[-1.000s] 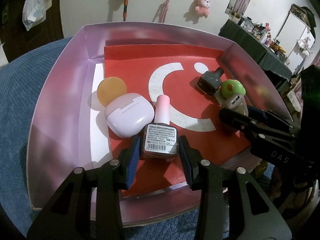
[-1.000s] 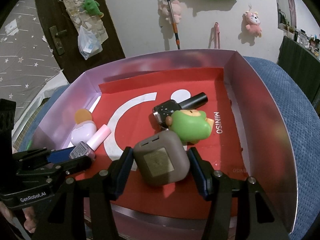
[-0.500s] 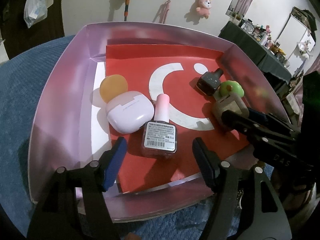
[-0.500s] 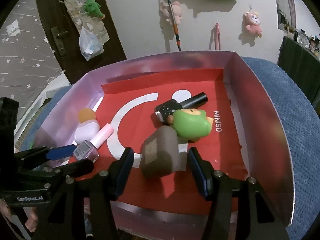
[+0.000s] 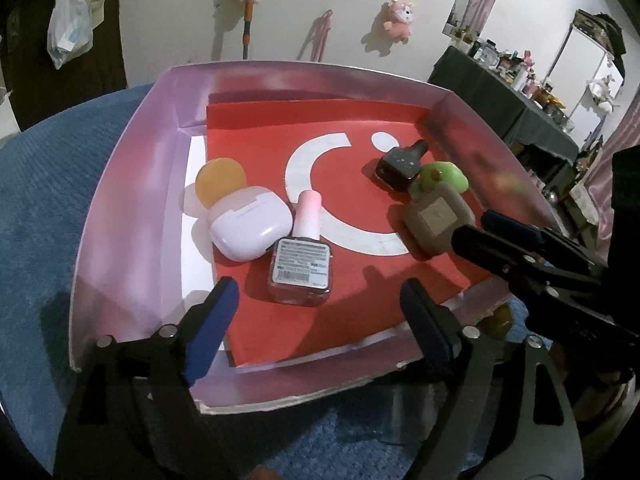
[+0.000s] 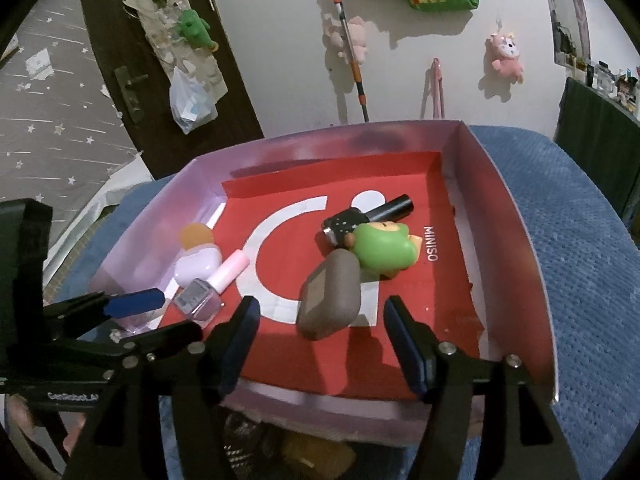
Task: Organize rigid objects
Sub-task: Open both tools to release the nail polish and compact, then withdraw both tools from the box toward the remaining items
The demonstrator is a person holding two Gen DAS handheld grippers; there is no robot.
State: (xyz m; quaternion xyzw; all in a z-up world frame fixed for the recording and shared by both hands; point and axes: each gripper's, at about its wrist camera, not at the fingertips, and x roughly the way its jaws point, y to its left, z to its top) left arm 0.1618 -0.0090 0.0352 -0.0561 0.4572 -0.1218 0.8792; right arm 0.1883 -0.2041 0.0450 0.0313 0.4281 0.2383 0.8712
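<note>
Left gripper (image 5: 316, 300) and right gripper (image 6: 320, 320): jaws just opened, wide apart, nothing gripped. One pink box (image 5: 132, 184) ahead holds six items. Pink-capped bottle (image 5: 302, 258) lies before left gripper, grey case (image 6: 330, 300) before right.

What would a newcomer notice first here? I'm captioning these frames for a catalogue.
The shallow pink cardboard box lined with a bright red sheet bearing a white curved logo fills both views. Down the middle lies a pink-capped glass nail-polish bottle, beside a lilac earbud case; to the right, a green rubber frog toy.
</note>
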